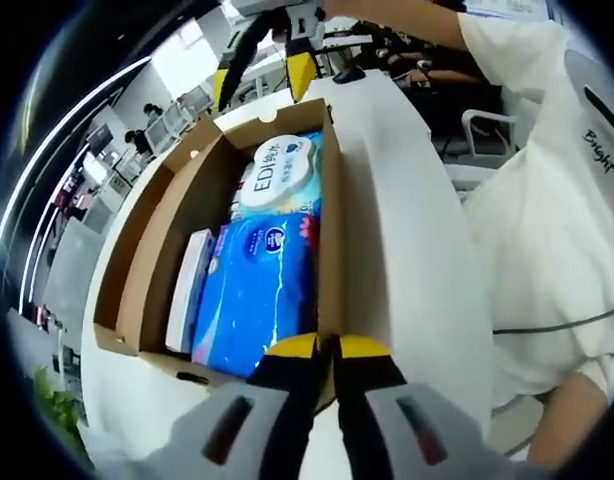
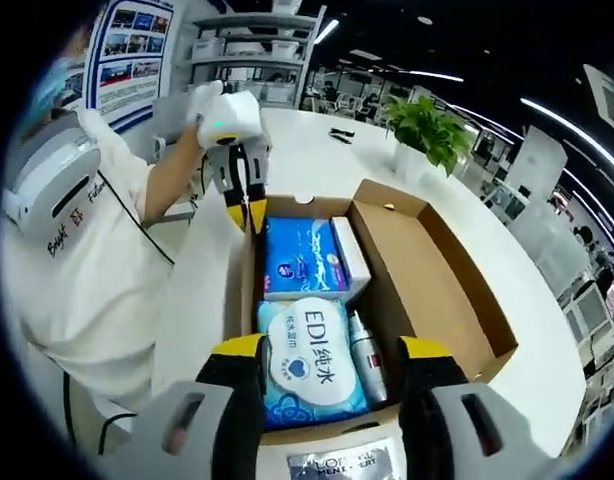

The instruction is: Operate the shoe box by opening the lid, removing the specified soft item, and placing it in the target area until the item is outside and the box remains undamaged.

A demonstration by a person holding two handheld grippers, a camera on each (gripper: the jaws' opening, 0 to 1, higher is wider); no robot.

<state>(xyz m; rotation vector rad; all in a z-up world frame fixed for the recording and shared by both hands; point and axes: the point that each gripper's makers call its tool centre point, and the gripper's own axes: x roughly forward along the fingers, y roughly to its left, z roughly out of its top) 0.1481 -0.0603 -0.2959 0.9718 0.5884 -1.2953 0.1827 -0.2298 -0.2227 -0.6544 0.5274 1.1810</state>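
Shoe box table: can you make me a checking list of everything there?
Surface: white table.
Job's things: brown cardboard shoe box, lid open; inside, blue soft pack, round-labelled EDI wipes pack, slim white carton, silver bottle.
Clutter: green potted plant, small black object.
Grippers: left gripper shut on the box wall; right gripper open, astride the box end.
Cables: thin dark cable across a person's white shirt.
Surroundings: office shelves, wall posters.

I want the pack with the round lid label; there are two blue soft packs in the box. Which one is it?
The wipes pack printed "EDI", lying nearest the right gripper. The other blue pack is plain rectangular, nearer the left gripper.
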